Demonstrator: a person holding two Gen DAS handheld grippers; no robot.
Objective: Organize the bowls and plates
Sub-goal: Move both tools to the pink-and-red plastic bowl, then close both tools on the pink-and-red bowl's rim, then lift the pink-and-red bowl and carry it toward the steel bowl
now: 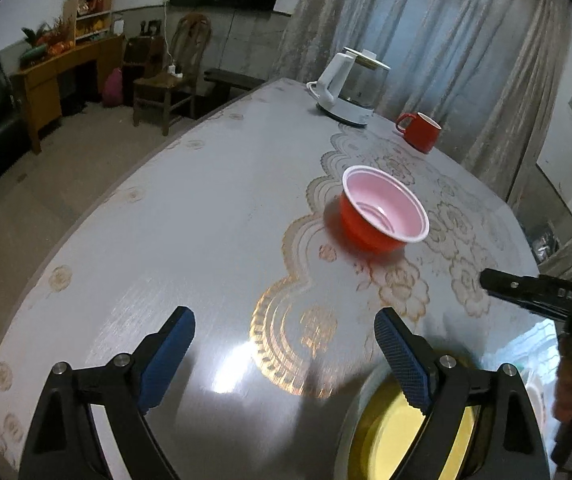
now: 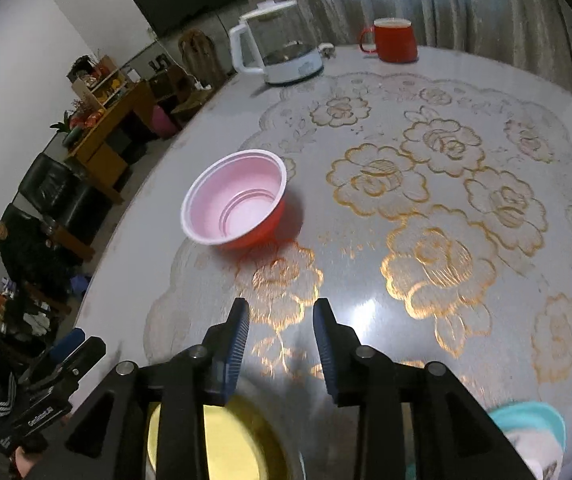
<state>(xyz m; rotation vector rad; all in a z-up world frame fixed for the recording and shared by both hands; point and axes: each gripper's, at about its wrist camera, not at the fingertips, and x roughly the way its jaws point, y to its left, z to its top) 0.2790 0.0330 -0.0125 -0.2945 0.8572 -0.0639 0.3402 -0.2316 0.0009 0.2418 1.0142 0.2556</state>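
Note:
A red bowl [image 1: 384, 208] with a pink inside and a white rim stands upright on the patterned table, left of centre in the right wrist view [image 2: 233, 200]. A yellow plate [image 1: 390, 440] lies at the table's near edge, partly hidden under my fingers in both views [image 2: 221, 440]. My left gripper [image 1: 286, 332] is open wide over bare table to the left of the plate. My right gripper [image 2: 281, 320] hovers just beyond the plate, its jaws a narrow gap apart with nothing between them. One right gripper finger [image 1: 526, 292] shows at the right edge of the left wrist view.
A white and glass kettle [image 2: 277, 48] and a red mug [image 2: 394, 40] stand at the table's far side. A teal dish [image 2: 534, 420] sits at the near right, blurred. The table's [image 1: 133, 240] left edge drops to the floor, where a chair and a desk stand.

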